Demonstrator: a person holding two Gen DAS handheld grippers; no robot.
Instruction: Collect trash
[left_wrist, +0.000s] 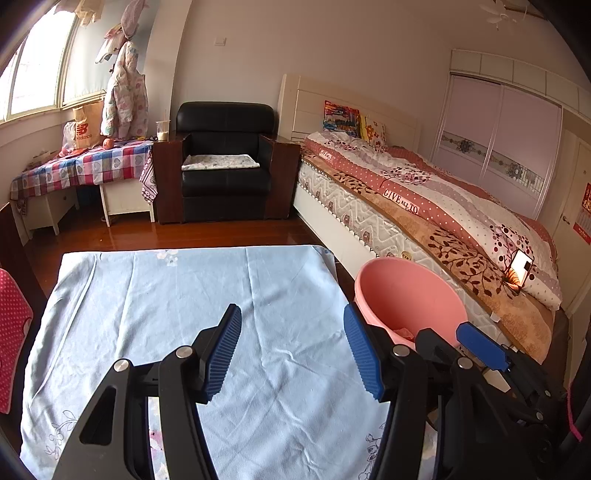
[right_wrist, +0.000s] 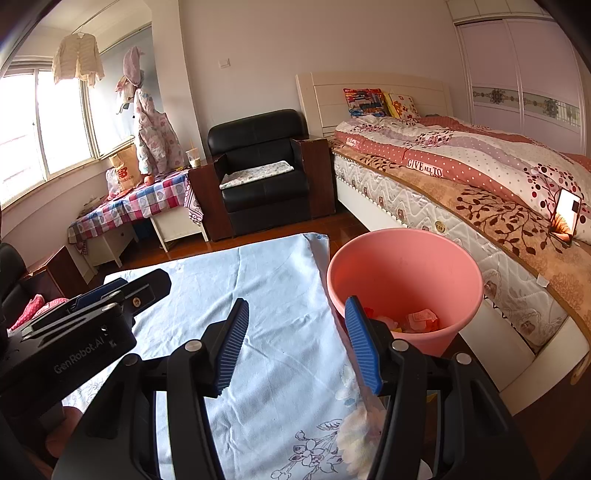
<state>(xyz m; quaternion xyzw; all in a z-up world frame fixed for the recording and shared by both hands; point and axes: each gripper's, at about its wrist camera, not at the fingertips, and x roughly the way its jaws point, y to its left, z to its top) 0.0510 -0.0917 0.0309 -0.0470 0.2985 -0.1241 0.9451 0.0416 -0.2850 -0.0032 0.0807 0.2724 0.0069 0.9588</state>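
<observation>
The trash (right_wrist: 419, 319) lies at the bottom of one pink bucket (right_wrist: 406, 258): some crumpled wrappers in pink, red and yellow colours, one of them pale pink with red print. They overlap, so I cannot count the pieces. The bucket is round, of plain plastic, wider at the rim, and it stands on the floor between the table (right_wrist: 258, 295) and the bed (right_wrist: 480, 206), just beside the table's right edge. The table is covered by one light blue cloth with faint flower drawings.

There are two tongs. The left tongs (left_wrist: 291, 349) hang over the cloth, released, with nothing between the blue ribbed pads. The right tongs (right_wrist: 297, 343) are also released and empty, near the table's right edge, with the right pad before the bucket's rim.

On the bed one phone (right_wrist: 567, 216) stands lit. One black armchair (right_wrist: 262, 162) stands behind the table.
</observation>
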